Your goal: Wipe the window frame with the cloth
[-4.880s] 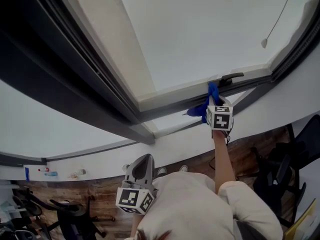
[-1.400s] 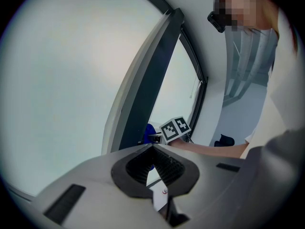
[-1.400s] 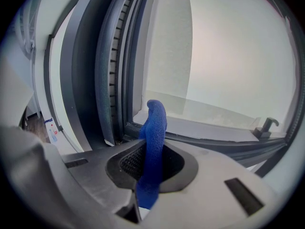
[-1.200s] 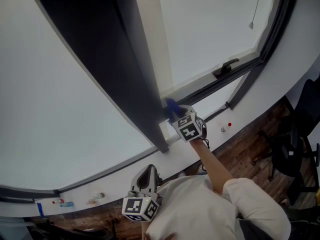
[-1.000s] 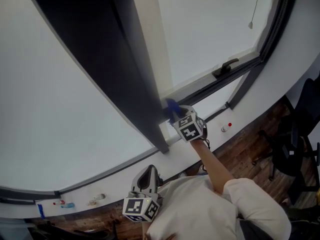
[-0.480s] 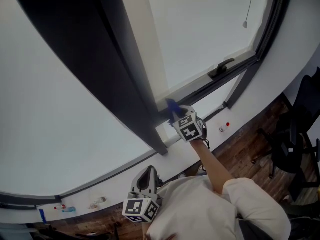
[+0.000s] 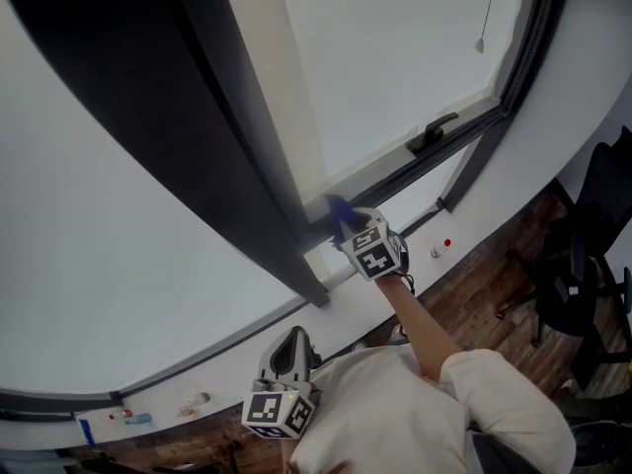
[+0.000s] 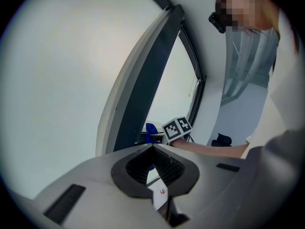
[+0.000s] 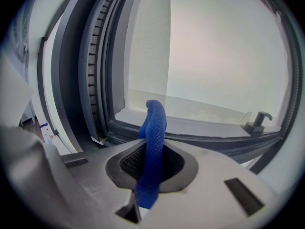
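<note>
My right tool (image 9: 151, 165) is clenched on the blue cloth (image 9: 153, 137). The fabric runs down through the gap between the two jaws, with a short tail hanging below them, and a rounded fold stands up past the tips. In the head view that fold sits at the lower corner of the window frame (image 7: 400, 171), where the dark bottom rail meets the wide dark upright post (image 7: 197, 136). From the right gripper view the cloth rises just in front of the bottom rail and the pale ledge behind it, but I cannot tell whether it presses on the metal. The window handle (image 7: 432, 132) is further along the same rail, well apart from the cloth. A thin pull cord (image 7: 487, 8) hangs over the glass above the handle. My left tool (image 7: 285, 350) is held low near my chest, well apart from the frame. Its jaws are drawn together with nothing between them. Its camera looks up at the post, the cloth and the marker cube of the other tool. Beyond the white sill are a wooden floor (image 7: 494, 304) and a black office chair (image 7: 583, 265).
</note>
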Action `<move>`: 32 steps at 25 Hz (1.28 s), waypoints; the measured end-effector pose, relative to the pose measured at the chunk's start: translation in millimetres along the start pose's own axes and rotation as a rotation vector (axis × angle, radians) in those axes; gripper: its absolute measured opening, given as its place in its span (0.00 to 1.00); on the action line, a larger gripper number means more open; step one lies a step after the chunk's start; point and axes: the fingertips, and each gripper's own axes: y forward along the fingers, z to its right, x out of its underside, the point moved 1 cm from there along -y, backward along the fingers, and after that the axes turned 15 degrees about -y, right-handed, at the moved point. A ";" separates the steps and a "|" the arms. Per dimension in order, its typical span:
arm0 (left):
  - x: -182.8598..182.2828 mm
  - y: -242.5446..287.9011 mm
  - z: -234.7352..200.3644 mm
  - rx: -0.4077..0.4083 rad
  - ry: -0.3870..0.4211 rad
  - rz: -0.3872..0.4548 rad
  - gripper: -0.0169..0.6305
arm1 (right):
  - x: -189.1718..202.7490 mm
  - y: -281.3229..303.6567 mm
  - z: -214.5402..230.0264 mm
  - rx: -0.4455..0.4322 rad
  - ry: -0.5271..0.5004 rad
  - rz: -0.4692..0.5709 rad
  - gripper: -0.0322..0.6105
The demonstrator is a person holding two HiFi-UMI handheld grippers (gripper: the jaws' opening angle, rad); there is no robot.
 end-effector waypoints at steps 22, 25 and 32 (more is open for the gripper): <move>1.7 13.1 5.4 0.021 0.014 -0.026 0.04 | 13.1 -2.9 27.7 0.048 0.014 -0.015 0.13; 3.3 18.0 8.4 0.023 0.021 -0.039 0.04 | 15.8 -3.0 32.2 0.052 0.011 -0.018 0.13; 6.5 38.0 24.5 0.029 0.040 -0.069 0.04 | 21.6 -6.8 48.1 0.048 0.021 -0.010 0.13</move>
